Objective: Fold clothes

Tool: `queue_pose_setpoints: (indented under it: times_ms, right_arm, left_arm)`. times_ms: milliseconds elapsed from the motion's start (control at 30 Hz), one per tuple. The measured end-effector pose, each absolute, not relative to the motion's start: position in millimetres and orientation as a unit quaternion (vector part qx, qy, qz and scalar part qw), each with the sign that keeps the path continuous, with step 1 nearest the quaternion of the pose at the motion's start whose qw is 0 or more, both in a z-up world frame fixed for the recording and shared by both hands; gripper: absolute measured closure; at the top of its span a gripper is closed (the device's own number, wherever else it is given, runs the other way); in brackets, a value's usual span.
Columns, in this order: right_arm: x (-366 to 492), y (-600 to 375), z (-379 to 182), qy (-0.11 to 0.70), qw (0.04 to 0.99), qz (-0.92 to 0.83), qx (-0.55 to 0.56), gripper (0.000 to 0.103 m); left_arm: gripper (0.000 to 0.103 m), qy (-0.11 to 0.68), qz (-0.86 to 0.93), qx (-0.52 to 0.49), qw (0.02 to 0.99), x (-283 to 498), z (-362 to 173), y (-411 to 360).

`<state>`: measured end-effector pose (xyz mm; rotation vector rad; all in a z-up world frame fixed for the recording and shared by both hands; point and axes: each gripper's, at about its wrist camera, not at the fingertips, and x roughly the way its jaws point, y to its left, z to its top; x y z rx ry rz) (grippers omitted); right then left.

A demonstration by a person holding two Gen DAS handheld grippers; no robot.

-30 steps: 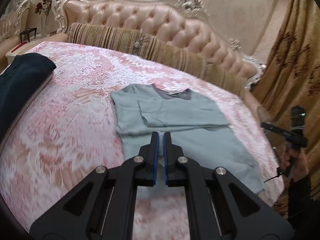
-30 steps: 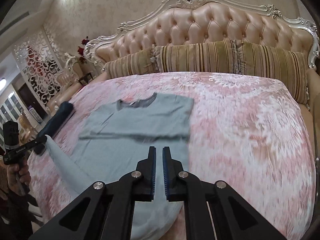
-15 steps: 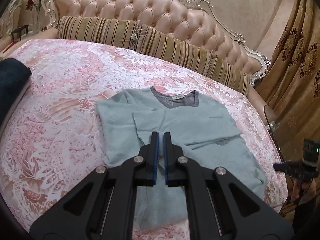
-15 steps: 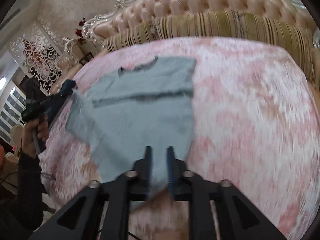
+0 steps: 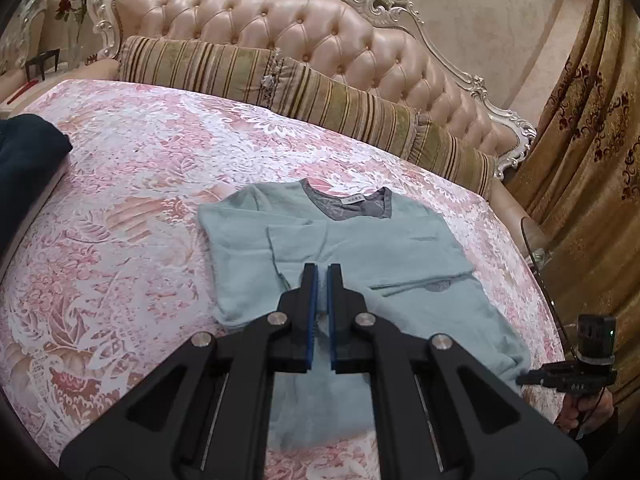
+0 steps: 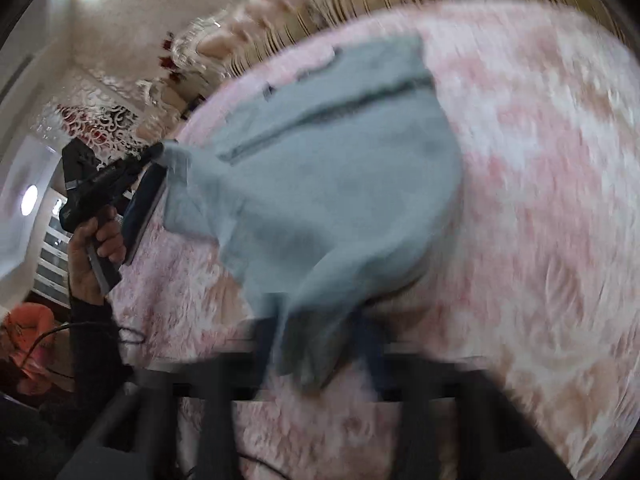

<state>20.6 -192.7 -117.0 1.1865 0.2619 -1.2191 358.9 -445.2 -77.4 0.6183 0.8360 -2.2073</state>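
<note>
Left tongs (image 5: 322, 280) angle downward, the 2 fingers nearly together; right tongs (image 6: 316, 344), blurred, are clamped on cloth.

Pale blue-green top (image 5: 360, 248) (grey neck) on pink-white floral bedspread (image 5: 140, 184).

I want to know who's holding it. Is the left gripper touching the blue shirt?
Touching. The right wrist view shows the left gripper pinching a raised corner of the blue shirt.
</note>
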Motion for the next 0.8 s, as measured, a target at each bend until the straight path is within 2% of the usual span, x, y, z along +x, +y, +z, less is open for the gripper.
queue_pose_setpoints:
  times_ms: [300,533,633,800]
  right_arm:
    - [-8.1,-223.3,-68.6,0.081,0.667,-0.585,0.455,0.097]
    - [-47.0,-316.9,-34.6,0.094,0.663,-0.624,0.403,0.097]
    - [-60.1,-358.0,-39.4,0.103,0.654,-0.634,0.4,0.097]
    - [-74.3,-406.2,-84.2,0.114,0.629,-0.632,0.438,0.097]
  left_arm:
    - [0.097,0.324,-0.849,0.217,0.356,370.5,-66.4,-453.6]
    - [0.097,0.343,-0.839,0.179,0.382,373.2,-54.3,-492.4]
    - [0.097,0.354,-0.829,0.174,0.395,369.3,-58.9,-516.3]
    - [0.097,0.375,-0.807,0.205,0.406,357.3,-94.6,-544.6]
